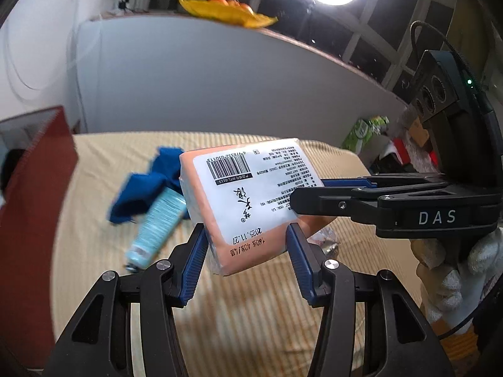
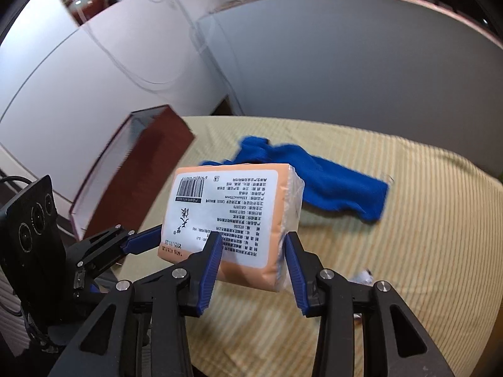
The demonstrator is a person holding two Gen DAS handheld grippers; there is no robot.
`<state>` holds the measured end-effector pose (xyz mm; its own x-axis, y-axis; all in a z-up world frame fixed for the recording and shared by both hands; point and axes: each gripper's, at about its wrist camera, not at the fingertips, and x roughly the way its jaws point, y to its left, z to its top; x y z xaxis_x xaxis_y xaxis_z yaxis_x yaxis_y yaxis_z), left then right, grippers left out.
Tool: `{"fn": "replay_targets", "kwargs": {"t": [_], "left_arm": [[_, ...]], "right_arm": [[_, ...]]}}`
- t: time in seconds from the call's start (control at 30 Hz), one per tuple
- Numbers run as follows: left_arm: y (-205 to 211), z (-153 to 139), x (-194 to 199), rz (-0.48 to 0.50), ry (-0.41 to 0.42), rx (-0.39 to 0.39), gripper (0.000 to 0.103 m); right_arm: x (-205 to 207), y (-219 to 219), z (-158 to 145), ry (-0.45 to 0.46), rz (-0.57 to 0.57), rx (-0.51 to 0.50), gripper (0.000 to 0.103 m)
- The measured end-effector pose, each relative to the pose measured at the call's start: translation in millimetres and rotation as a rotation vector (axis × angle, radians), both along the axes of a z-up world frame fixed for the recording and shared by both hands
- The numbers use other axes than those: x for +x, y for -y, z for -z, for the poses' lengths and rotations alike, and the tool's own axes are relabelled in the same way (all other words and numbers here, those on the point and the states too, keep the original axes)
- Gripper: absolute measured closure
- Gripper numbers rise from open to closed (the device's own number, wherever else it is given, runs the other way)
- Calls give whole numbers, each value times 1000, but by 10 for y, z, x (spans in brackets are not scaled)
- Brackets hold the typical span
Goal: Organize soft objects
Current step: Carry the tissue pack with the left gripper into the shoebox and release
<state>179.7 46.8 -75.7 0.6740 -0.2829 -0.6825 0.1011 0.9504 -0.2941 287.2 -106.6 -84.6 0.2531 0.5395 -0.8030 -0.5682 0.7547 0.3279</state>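
Note:
An orange tissue pack (image 1: 248,198) with a white barcode label is held in the air above the table; it also shows in the right wrist view (image 2: 232,220). My left gripper (image 1: 246,235) is shut on its near end. My right gripper (image 2: 253,245) is shut on its other end and shows in the left wrist view (image 1: 308,194) coming in from the right. The left gripper shows at the left of the right wrist view (image 2: 147,238). A blue cloth (image 2: 314,182) lies crumpled on the table behind the pack, also visible in the left wrist view (image 1: 151,185).
A light blue tube (image 1: 157,226) lies next to the cloth. A dark red open box (image 2: 138,169) stands at the table's left; it also shows in the left wrist view (image 1: 28,213). The striped tablecloth (image 2: 424,235) covers the table. A crumpled wrapper (image 1: 327,242) lies under the pack.

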Motion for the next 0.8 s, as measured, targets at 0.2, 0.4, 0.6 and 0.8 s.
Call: {"fn": "replay_targets", "kwargs": {"t": [0.2,0.4,0.6,0.8], "left_arm": [[-377,-227,-193,-69,56,15,53],[-764,-383,-399,-161,97,43,53],[-1236,-515,-648,-273,134,67,53],[-1615,-561,-783,-357,142,81,53]], "right_arm": [[-68,-404,-230,40,-68,35,65],[-143,-907,-336,57,-133,76,65],[-265,-1499,-473,80,-223,106,65],[-383,-2004,-508,89,-289,124,65]]}}
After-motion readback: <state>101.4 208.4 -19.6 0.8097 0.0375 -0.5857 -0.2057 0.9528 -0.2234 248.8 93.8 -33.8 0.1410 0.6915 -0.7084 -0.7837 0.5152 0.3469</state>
